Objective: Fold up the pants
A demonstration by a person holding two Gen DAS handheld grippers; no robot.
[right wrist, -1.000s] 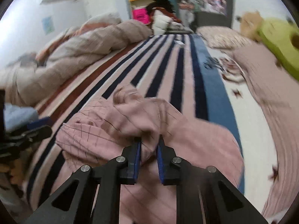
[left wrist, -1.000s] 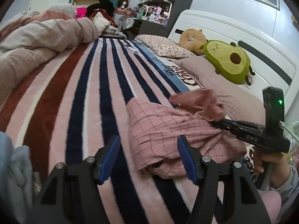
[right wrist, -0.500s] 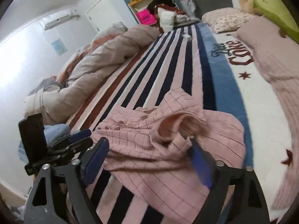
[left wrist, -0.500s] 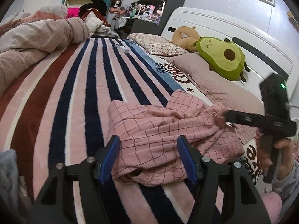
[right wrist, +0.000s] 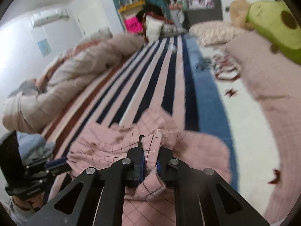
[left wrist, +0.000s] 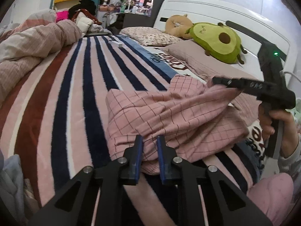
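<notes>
Pink checked pants (left wrist: pixel 169 116) lie crumpled on a striped bed blanket (left wrist: pixel 79 98). My left gripper (left wrist: pixel 150 150) is closed on a fold at their near edge. My right gripper (right wrist: pixel 150 160) is shut on another bunch of the pants (right wrist: pixel 150 150), lifting it slightly. The right gripper also shows in the left wrist view (left wrist: pixel 244 86), at the far right side of the pants. The left gripper shows at the lower left of the right wrist view (right wrist: pixel 47 166).
A rolled beige duvet (left wrist: pixel 33 43) lies along the left of the bed. An avocado plush (left wrist: pixel 216 39), a tan plush (left wrist: pixel 176 26) and pillows (left wrist: pixel 150 35) sit by the white headboard (left wrist: pixel 207 9). A small white box (left wrist: pixel 117 44) lies far up the blanket.
Both grippers were open half a second ago. Both have closed on the pants, the left at the near edge, the right at the far right side.
</notes>
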